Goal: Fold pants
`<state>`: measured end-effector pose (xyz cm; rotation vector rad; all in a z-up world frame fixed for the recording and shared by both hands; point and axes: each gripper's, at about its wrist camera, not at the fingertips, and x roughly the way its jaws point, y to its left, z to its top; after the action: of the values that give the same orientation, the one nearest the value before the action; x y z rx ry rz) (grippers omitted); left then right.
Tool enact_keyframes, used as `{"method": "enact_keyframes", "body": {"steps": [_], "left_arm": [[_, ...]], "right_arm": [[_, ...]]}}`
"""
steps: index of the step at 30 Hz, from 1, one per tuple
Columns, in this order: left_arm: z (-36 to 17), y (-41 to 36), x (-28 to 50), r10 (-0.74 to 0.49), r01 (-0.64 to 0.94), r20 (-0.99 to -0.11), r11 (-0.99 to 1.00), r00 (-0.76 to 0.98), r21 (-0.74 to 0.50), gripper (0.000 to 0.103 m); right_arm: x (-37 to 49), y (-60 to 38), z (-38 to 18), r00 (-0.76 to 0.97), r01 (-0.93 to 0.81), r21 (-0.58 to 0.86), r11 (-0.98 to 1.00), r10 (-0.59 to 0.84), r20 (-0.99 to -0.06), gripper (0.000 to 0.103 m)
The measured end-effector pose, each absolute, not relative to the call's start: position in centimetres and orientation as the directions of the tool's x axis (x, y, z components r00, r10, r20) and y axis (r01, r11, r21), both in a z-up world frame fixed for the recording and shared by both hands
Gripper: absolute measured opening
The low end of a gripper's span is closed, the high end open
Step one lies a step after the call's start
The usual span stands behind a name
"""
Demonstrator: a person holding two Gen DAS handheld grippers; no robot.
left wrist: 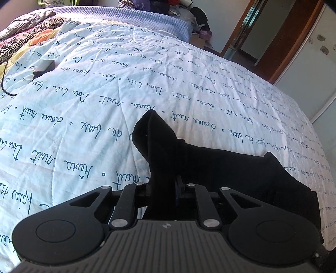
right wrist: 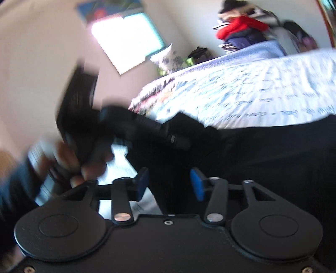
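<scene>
Black pants [left wrist: 231, 168] lie bunched on the quilted bed, one end sticking up towards the middle. My left gripper [left wrist: 162, 188] is shut on a fold of that fabric, which rises between its fingers. In the blurred right wrist view, my right gripper [right wrist: 170, 184] stands open. Its blue pads [right wrist: 197, 187] are apart, with black pants [right wrist: 273, 159] fabric loose between them. Just beyond, a hand [right wrist: 88, 168] holds the left gripper [right wrist: 180, 136], which points at the same cloth.
The bed [left wrist: 126, 84] has a pale quilt printed with script. A black adapter [left wrist: 44, 67] with a cable lies at its left. A blue blanket [left wrist: 147, 19] and a pile of clothes [right wrist: 241, 27] are at the far end. A wardrobe [left wrist: 310, 63] stands to the right.
</scene>
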<state>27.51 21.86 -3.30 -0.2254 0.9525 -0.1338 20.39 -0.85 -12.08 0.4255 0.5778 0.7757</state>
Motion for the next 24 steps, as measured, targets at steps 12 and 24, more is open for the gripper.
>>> {"method": "enact_keyframes", "body": {"steps": [12,24], "left_arm": [[-1.8,20.0,27.1,-0.149,0.027,-0.799,0.986,0.583,-0.164,0.016],[0.4,15.8,26.3,-0.107,0.078,-0.781,0.994,0.616,-0.076,0.016]], "right_arm": [[23.6,-9.3,-13.8,0.641,-0.282,0.768,0.575,0.708,-0.295,0.052],[25.3,-15.8,-18.1,0.635,-0.080,0.929,0.360,0.737,-0.231,0.052]]}}
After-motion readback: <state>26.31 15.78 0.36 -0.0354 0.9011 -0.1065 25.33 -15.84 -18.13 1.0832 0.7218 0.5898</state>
